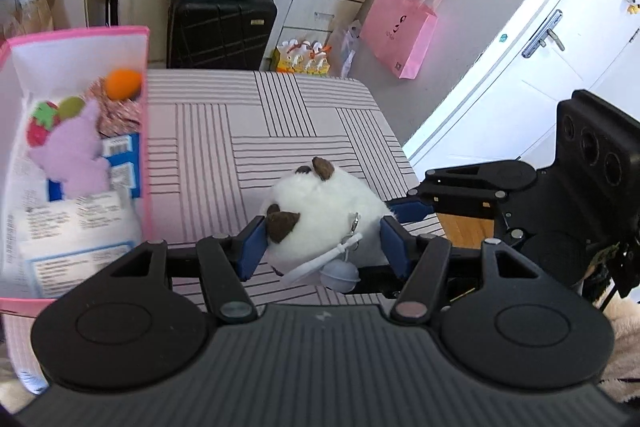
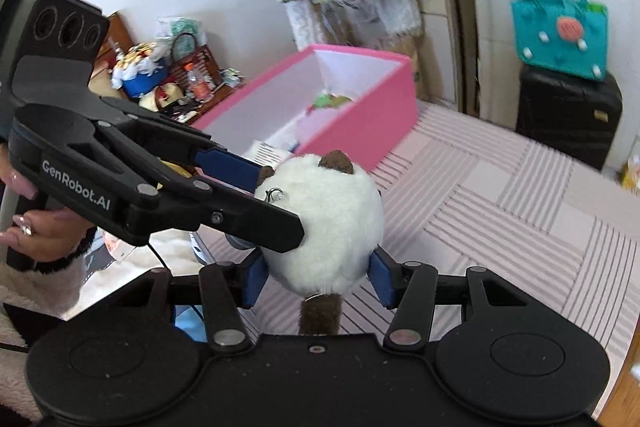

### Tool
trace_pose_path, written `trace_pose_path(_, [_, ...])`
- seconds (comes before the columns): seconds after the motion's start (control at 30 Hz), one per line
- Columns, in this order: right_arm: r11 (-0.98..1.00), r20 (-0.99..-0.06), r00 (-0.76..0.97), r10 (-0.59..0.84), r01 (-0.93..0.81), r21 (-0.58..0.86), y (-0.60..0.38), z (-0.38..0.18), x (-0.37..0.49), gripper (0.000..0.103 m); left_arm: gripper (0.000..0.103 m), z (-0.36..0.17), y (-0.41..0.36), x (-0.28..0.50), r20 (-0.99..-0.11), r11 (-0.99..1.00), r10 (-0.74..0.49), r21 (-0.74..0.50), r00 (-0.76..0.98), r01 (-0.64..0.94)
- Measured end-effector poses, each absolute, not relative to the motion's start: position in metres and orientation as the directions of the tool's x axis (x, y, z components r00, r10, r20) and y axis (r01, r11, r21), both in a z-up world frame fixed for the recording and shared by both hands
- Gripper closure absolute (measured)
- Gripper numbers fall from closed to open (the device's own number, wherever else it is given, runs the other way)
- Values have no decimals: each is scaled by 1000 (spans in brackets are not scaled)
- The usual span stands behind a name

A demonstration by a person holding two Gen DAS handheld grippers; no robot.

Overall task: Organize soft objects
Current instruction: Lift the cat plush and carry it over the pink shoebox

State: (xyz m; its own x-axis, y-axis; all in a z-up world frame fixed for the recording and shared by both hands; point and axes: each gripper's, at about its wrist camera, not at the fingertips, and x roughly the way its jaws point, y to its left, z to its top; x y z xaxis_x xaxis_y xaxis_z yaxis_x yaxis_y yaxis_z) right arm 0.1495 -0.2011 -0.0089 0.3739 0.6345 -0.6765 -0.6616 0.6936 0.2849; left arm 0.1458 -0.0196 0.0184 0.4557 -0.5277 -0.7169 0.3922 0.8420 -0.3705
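Both tongs, left [image 1: 322,241] and right [image 2: 316,277], pinch the white plush [image 1: 320,211] above the striped surface [image 1: 248,131], pink box [image 2: 360,123] just beside.

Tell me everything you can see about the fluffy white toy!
The white plush toy is round and furry, with small brown ears and a brown tail. A metal clip, white strap and pale bell hang from it. Both the left gripper and the right gripper squeeze its sides, holding it over the striped pink table, near the pink box.
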Motion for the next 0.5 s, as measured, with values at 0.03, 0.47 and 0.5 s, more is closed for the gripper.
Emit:
trace_pose_path(0.03, [687,-672,376,638,-671,278,-197,-4,148,45,43,24,-16,142,-714,846,-522,-359,468,395])
trace_pose_path(0.47, [587,-606,407,684,-799,126,-126,39,157,45,43,62,46,126,-639,907,-420,-270,645,323])
trace_pose_path(0.5, [579,-603,400,690,-806,127,-119,41,161,44,43,63,52,127,-636,911,-411,-270,653,310])
